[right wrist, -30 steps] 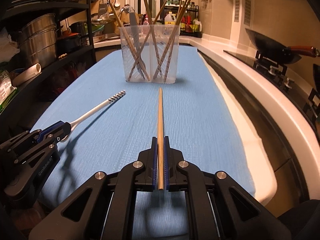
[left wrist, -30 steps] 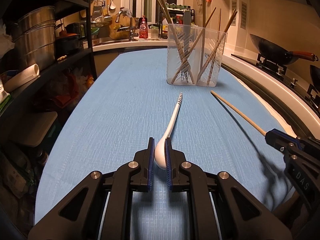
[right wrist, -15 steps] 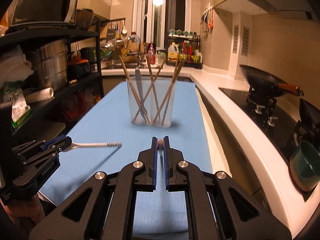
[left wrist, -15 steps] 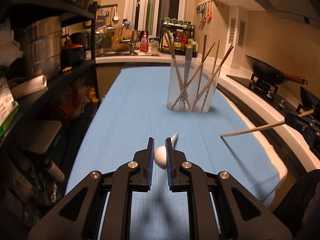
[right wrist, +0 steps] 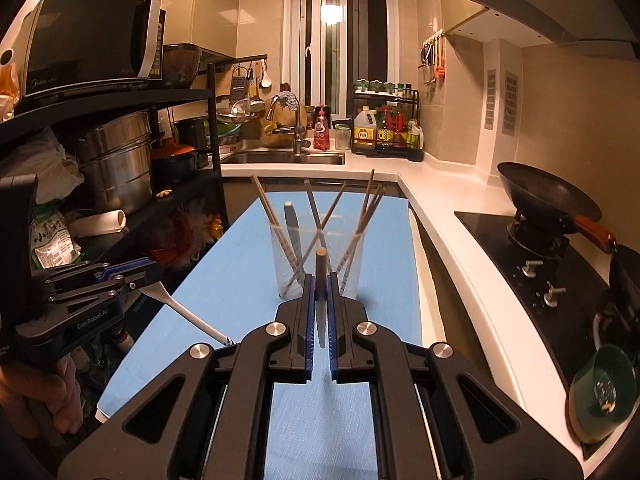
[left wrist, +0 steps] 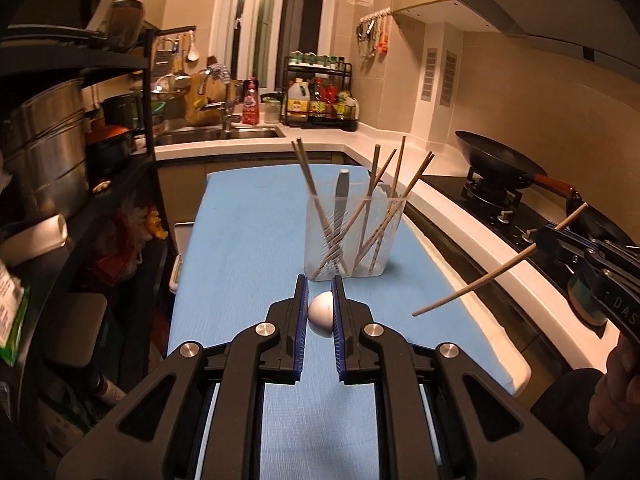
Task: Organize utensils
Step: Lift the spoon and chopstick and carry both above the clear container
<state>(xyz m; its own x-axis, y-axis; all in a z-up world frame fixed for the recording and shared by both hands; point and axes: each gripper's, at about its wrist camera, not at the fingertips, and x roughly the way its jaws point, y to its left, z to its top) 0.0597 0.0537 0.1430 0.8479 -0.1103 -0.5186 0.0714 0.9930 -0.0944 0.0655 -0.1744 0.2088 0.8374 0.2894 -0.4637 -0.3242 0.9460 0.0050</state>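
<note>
In the left wrist view, the left claw (left wrist: pixel 320 300) clamps a white spoon (left wrist: pixel 321 313) above the blue worktop (left wrist: pixel 248 240), short of the clear holder (left wrist: pixel 354 236); the right claw's body reads "DAS". In the right wrist view, the right claw (right wrist: pixel 319 296) pinches a wooden chopstick (right wrist: pixel 320 276) before the holder (right wrist: pixel 318 264); the left claw (right wrist: pixel 154 276) reads "GenRobot.AI".

Left gripper (left wrist: pixel 320 314) fingers (left wrist: pixel 301 312) clamp a white spoon (left wrist: pixel 321 313) above the blue mat (left wrist: pixel 248 240).

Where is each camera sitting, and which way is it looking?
Left wrist view: sits on the left gripper, looking along its fingers, shut on a white spoon, toward the clear holder; the other gripper and a hand show at right.
Right wrist view: sits on the right gripper, shut on a chopstick, facing the same holder; the left gripper and a hand show at left.
Shared: holder, blue mat, wok, sink.
</note>
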